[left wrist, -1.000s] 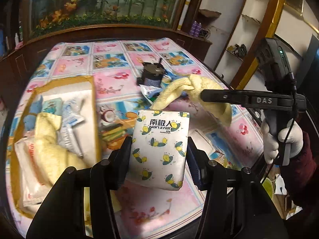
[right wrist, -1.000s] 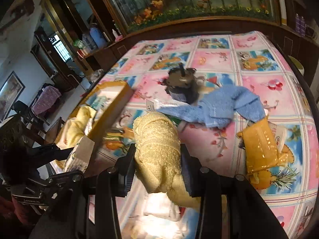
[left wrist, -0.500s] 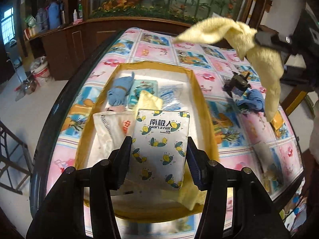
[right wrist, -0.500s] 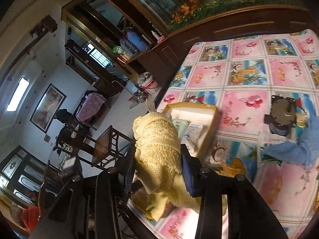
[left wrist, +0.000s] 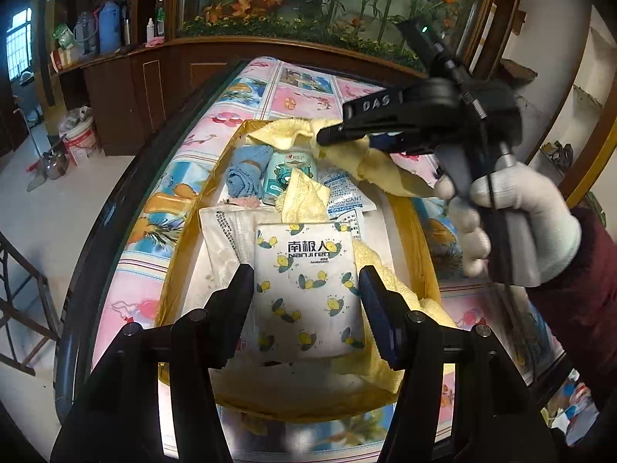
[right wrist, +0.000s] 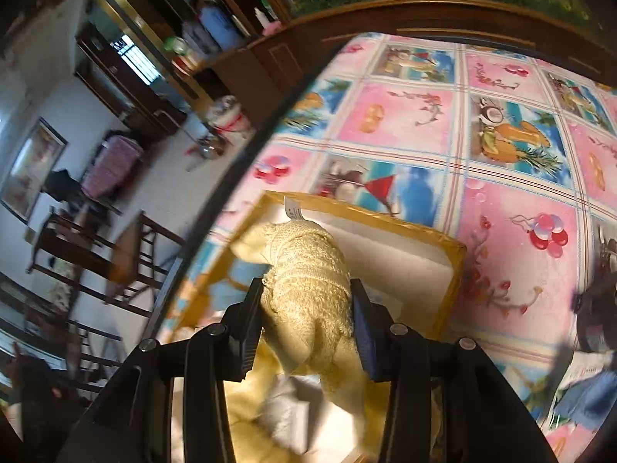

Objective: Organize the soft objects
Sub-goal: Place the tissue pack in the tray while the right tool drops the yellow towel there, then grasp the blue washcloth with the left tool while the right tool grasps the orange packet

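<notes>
My left gripper (left wrist: 306, 289) is shut on a white tissue pack (left wrist: 308, 285) printed with yellow lemons and holds it over the near half of the gold-rimmed tray (left wrist: 418, 239). My right gripper (right wrist: 306, 301) is shut on a yellow towel (right wrist: 308, 274) and holds it over the tray's far end (right wrist: 451, 270). In the left wrist view the right gripper (left wrist: 327, 135) comes in from the right with the towel (left wrist: 370, 158) hanging from it. The tray holds a blue cloth (left wrist: 245, 175), a teal pouch (left wrist: 289, 171), white packets (left wrist: 343, 200) and more yellow towel (left wrist: 304, 196).
The tray sits on a table covered with a pink and blue cartoon cloth (right wrist: 501, 135), near its left edge (left wrist: 127, 208). A dark round object (right wrist: 597, 297) and a blue cloth (right wrist: 590, 397) lie on the table at the right. Chairs (right wrist: 115, 270) stand on the floor beyond the edge.
Both grippers have swung left from the table's middle to over the tray, each keeping its hold. The right gripper with the towel has come down towards the tray's far end.
</notes>
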